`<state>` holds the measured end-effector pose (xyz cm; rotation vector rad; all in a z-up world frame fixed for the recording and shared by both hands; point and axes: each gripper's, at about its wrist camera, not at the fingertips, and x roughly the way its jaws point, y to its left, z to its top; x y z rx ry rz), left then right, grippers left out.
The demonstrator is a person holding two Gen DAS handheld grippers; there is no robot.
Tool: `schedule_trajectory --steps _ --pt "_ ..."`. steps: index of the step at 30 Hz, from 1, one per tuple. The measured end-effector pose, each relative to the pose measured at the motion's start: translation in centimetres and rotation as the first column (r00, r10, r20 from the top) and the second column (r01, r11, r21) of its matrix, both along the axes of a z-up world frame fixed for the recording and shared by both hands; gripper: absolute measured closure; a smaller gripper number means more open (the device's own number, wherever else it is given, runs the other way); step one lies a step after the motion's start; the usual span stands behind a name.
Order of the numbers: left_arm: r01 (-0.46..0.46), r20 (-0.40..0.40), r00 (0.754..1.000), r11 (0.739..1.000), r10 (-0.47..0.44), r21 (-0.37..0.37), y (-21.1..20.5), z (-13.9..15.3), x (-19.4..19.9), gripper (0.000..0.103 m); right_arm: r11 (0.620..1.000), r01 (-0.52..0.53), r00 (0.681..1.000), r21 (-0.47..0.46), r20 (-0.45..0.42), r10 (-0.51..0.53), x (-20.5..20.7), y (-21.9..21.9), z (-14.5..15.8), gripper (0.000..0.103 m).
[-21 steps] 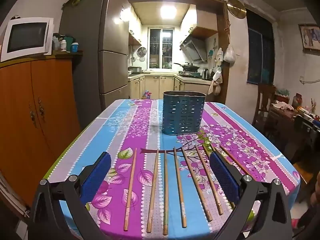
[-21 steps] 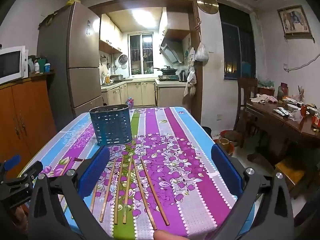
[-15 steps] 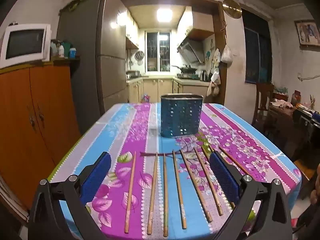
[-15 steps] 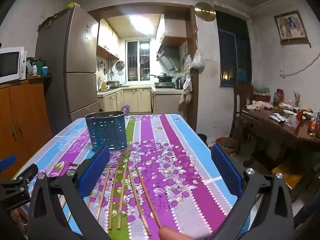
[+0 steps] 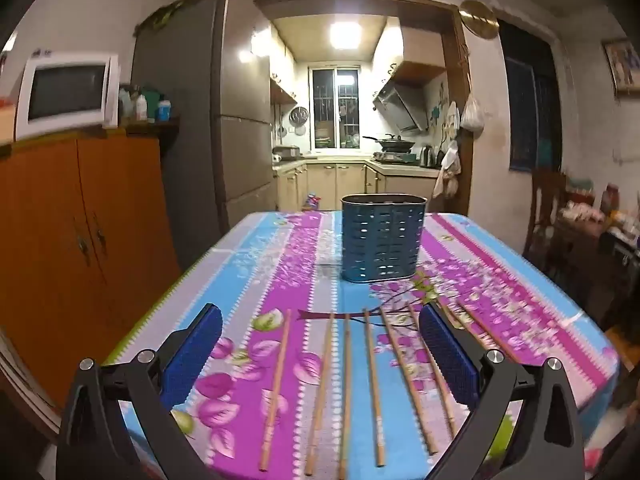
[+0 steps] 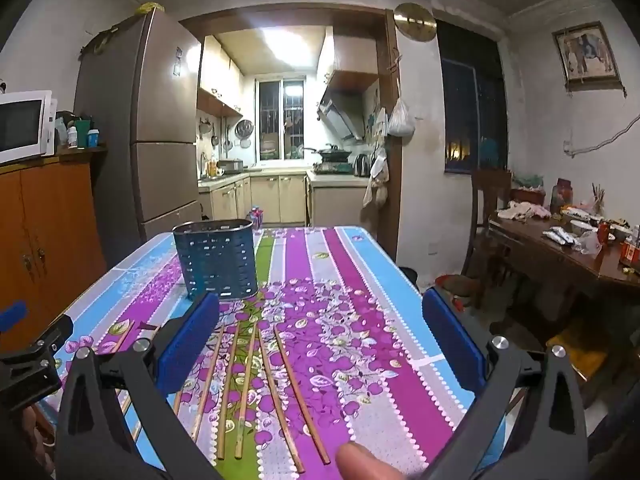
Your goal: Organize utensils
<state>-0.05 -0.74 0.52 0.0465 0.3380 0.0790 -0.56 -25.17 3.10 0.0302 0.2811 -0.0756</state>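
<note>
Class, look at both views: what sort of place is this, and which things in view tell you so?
Most likely a home dining area opening onto a kitchen. Signs: a table with a floral cloth bearing chopsticks and a blue utensil holder, a tall fridge, and a stove with a pan beyond the doorway.

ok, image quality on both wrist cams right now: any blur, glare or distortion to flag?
Left wrist view: motion smear on the microwave and near chopsticks, ceiling light blown out, strong fisheye bowing. Right wrist view: sharper, kitchen ceiling light clipped, a blurred fingertip intruding at the bottom edge, dark corner vignetting.
</note>
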Motion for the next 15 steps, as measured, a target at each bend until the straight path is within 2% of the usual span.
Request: schedule_trajectory --steps 3,5,9,15 --pt "-0.003 -0.015 1.0 0.998 0.003 0.06 -0.5 -0.2 0.1 0.004 1.0 -0.011 0.999 0.013 -0.046 0.011 0.5 0.0 -0.2 0.005" --pt "-0.001 -0.008 1.0 0.997 0.002 0.074 -0.5 -0.2 0.0 0.004 0.999 -0.021 0.997 0.031 -0.079 0.024 0.9 -0.2 -0.4 0.005" --pt "-0.013 -0.016 1.0 0.999 0.013 0.049 0.0 -0.1 -0.1 0.004 0.998 -0.032 0.989 0.049 -0.144 0.039 1.4 -0.4 -0.8 0.005" --pt "-0.007 -0.021 1.0 1.0 0.008 0.029 0.4 -0.1 0.0 0.004 0.995 -0.063 0.983 0.077 -0.17 0.075 1.5 -0.5 -0.9 0.005"
